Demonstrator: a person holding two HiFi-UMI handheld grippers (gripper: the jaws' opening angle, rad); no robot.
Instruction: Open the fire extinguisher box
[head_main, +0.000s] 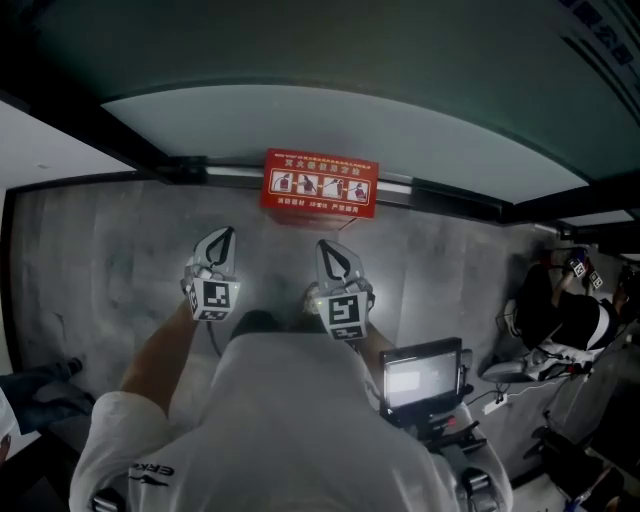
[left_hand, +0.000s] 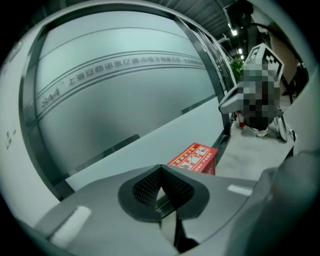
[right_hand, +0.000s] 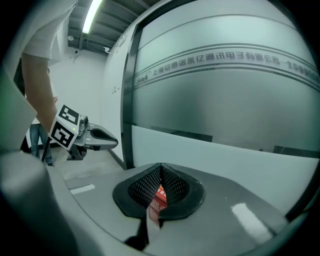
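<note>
1. The red fire extinguisher box (head_main: 320, 185) stands on the grey floor (head_main: 110, 260), its back against the foot of a frosted glass wall (head_main: 340, 130). Its top face, printed with white pictograms and lettering, looks shut.
2. The left gripper (head_main: 226, 238) hovers on the person's side of the box, off its left end, with its tips pointing toward the box and clear of it. Its jaws are pressed together with nothing between them. In the left gripper view the meshed pads (left_hand: 147, 189) meet at the tip, and the box (left_hand: 194, 159) shows beyond them to the right.
3. The right gripper (head_main: 330, 250) hangs on the same near side of the box, in front of its right half and apart from it. Its jaws are also closed and empty. In the right gripper view a sliver of the red box (right_hand: 159, 196) shows through the slit below the pads.
4. Both grippers sit side by side short of the box, apart from each other, with their marker cubes turned up to the head camera.
5. A small lit screen (head_main: 420, 378) sits well to the right of the box, nearer the person.
</note>
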